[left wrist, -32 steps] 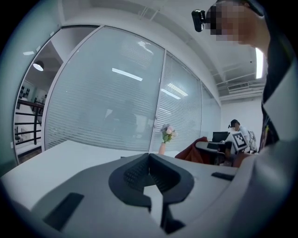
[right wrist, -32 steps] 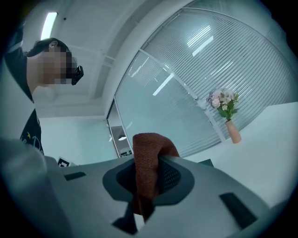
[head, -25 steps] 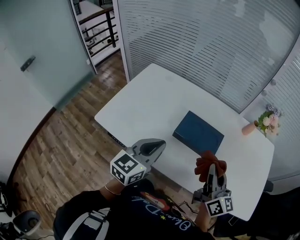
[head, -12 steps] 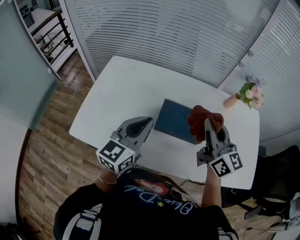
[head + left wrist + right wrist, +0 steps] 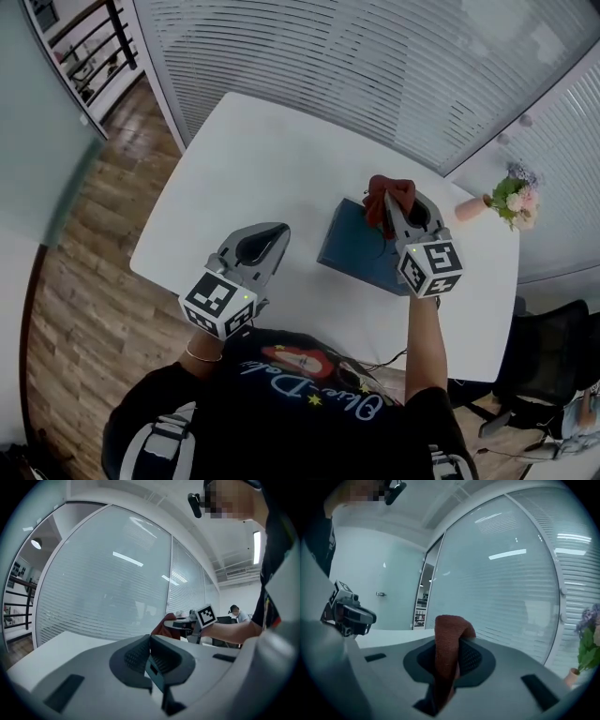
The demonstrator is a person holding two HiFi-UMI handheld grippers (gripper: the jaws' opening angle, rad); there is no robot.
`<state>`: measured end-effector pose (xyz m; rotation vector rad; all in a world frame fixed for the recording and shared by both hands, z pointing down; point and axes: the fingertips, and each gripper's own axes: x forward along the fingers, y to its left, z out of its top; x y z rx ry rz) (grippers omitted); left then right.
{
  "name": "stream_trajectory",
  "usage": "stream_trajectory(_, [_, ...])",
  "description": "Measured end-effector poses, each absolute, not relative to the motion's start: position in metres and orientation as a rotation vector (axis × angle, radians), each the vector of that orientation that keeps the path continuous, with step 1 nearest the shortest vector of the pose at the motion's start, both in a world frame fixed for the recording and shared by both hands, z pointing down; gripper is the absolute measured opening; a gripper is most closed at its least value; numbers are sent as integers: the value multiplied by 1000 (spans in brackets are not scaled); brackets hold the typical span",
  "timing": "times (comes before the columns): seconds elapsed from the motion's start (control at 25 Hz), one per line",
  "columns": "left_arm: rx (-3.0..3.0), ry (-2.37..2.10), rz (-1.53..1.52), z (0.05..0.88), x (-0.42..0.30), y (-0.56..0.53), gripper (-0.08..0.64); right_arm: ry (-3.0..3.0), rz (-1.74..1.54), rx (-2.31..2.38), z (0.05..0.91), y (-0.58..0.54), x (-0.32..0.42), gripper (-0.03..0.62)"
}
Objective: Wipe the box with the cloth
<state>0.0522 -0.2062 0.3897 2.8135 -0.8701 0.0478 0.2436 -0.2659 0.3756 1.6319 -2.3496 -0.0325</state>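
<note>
We are standing in an office, most likely a small meeting room. Frosted, striped glass partitions are walling in a plain white table on a wood-plank floor. A black office chair is sitting by the table's corner, strip lights are glowing overhead, and a person is sitting in the background.

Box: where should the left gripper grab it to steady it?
Probably its bare left edge, coming low from the left: the box lies flat and thin on the table, and the right gripper with the cloth is over its far right. Left gripper is shut; open first.
</note>
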Motion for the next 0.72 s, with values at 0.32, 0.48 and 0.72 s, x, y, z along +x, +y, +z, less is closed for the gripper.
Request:
stream_trajectory(0.32, [2796, -845, 62, 404, 45, -250, 5, -2315, 119, 1444, 444, -308, 193, 49])
stream_trajectory(0.48, [2793, -788, 29, 405, 59, -258, 5, -2247, 174, 1273, 475, -314, 178, 49])
stream_trajectory(0.72, [2792, -741, -3, 408, 73, -261, 5, -2162, 213, 1154, 501, -313, 170, 49])
